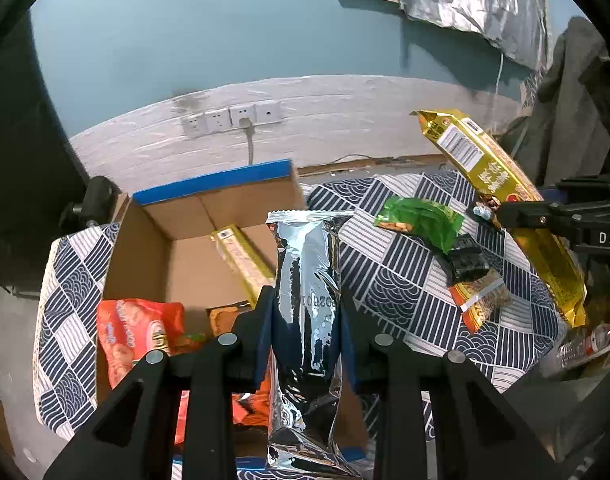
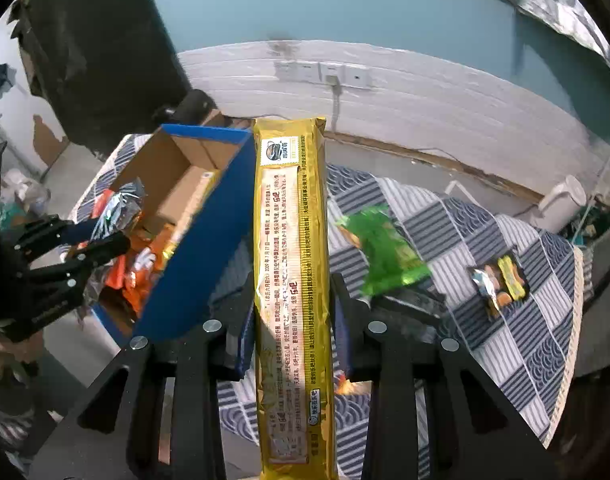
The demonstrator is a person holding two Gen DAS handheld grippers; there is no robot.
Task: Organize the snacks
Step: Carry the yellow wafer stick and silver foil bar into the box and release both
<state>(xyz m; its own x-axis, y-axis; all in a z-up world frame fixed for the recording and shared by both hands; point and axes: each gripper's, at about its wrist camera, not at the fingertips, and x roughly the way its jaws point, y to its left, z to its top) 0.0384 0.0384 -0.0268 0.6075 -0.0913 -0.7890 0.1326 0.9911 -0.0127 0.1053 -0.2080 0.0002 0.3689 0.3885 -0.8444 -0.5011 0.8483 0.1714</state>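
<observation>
Left wrist view
Left hand-held gripper (image 1: 307, 320): was clamped on a silver packet (image 1: 307, 280), which was held upright between the two pads.
Cardboard box (image 1: 145, 248): was seen behind the silver packet, open at the top, with a blue edge; an orange snack bag (image 1: 133, 332) and a long gold packet (image 1: 243, 260) were lying inside.
Patterned cloth (image 1: 405, 280): was spread on the surface; a green packet (image 1: 421, 220) and a dark packet (image 1: 467, 262) were lying on it, right of the box.
Right hand-held gripper (image 1: 505, 214): was seen at the right edge, closed on a gold wrapper (image 1: 501, 184), above the cloth.

Right wrist view
Right hand-held gripper (image 2: 293, 308): was closed on the gold wrapper (image 2: 291, 260), held lengthwise between the pads.
Cardboard box (image 2: 201, 248): was seen to the left, with orange bags inside.
Left hand-held gripper (image 2: 117, 228): was held over the box with the silver packet (image 2: 121, 208).
Green packet (image 2: 385, 252): was lying on the cloth (image 2: 525, 340), right of the wrapper.
</observation>
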